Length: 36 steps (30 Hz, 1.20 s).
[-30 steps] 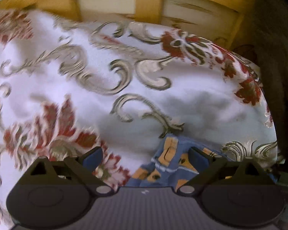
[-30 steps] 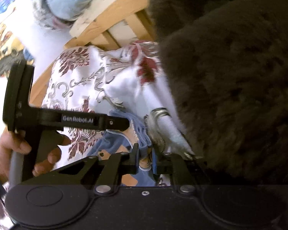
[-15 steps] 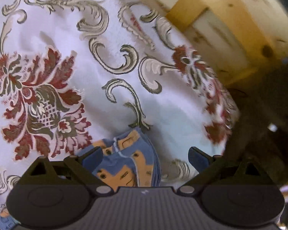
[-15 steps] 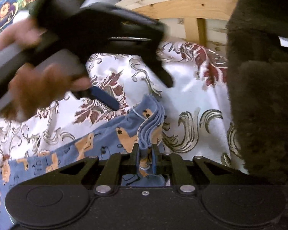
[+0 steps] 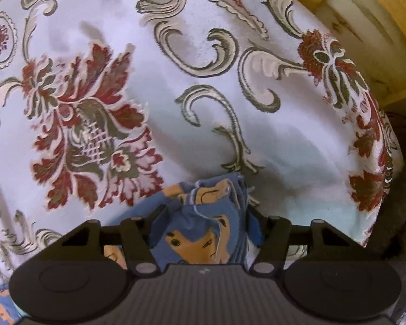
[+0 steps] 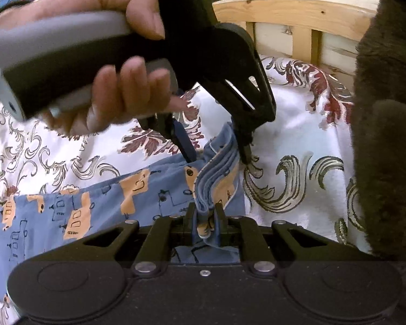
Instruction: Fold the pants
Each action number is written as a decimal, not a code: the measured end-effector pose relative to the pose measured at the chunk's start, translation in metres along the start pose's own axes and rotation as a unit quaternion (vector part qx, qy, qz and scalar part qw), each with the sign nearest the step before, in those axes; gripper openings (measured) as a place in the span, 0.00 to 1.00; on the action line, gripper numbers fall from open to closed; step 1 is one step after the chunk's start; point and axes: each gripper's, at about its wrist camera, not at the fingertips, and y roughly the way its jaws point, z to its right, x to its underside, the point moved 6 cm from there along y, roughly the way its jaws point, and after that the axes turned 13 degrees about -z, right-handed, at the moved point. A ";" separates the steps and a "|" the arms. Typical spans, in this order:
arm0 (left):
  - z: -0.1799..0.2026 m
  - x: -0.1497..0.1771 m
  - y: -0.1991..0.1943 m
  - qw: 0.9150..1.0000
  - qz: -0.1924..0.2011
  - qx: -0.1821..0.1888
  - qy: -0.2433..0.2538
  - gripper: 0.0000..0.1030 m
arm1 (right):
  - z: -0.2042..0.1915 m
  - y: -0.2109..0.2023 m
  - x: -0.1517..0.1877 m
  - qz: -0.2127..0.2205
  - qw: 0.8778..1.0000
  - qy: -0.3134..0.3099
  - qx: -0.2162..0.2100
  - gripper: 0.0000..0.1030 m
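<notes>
Bed: white bedspread (image 5: 297, 146) with red floral and grey-gold scroll pattern, covers most of both views. Wooden slatted frame (image 6: 297, 13) behind it. Dark brown furry blanket (image 6: 387, 135) at right edge of right wrist view, lies against the bedspread.

Pants (image 6: 94, 205): blue fabric with orange and dark print, spread flat on the bedspread toward the left in right wrist view. One end gathered into a bunch of stacked layers (image 6: 219, 173), raised off the bedspread, stretched between the two grippers.

Left gripper (image 6: 216, 157): held in a hand (image 6: 116, 86) wrapped around a grey handle, seen from the side in right wrist view. Jaws partly apart, straddling the far end of the bunch, one finger on each side. In left wrist view the bunch (image 5: 205, 222) fills the gap between the fingers. Firm clamp or only loose contact: cannot tell.

Right gripper (image 6: 205, 224): jaws drawn nearly together, pinching the near edge of the bunched layers; small flap of fabric hangs below the pinch.
</notes>
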 end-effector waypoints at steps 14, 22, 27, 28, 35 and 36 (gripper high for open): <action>0.027 0.005 -0.015 0.999 -0.034 -0.020 -0.012 0.28 | -0.003 0.005 0.000 -0.006 1.000 -0.013 -0.001 0.12; 0.009 0.024 -0.044 1.000 -0.007 0.009 -0.011 0.12 | -0.015 -0.004 0.001 0.012 0.998 -0.057 -0.001 0.12; -0.026 0.058 -0.064 0.998 0.022 0.053 -0.002 0.11 | -0.041 -0.022 0.009 0.041 0.990 -0.133 -0.014 0.12; -0.034 0.067 -0.069 0.998 0.028 0.062 -0.003 0.11 | -0.048 -0.026 0.012 0.048 0.987 -0.154 -0.018 0.12; -0.122 0.132 -0.070 0.985 0.084 0.144 -0.038 0.11 | -0.101 -0.042 0.041 0.062 0.949 -0.305 -0.050 0.12; -0.128 0.140 -0.064 0.984 0.087 0.151 -0.046 0.12 | -0.108 -0.041 0.045 0.057 0.943 -0.324 -0.053 0.12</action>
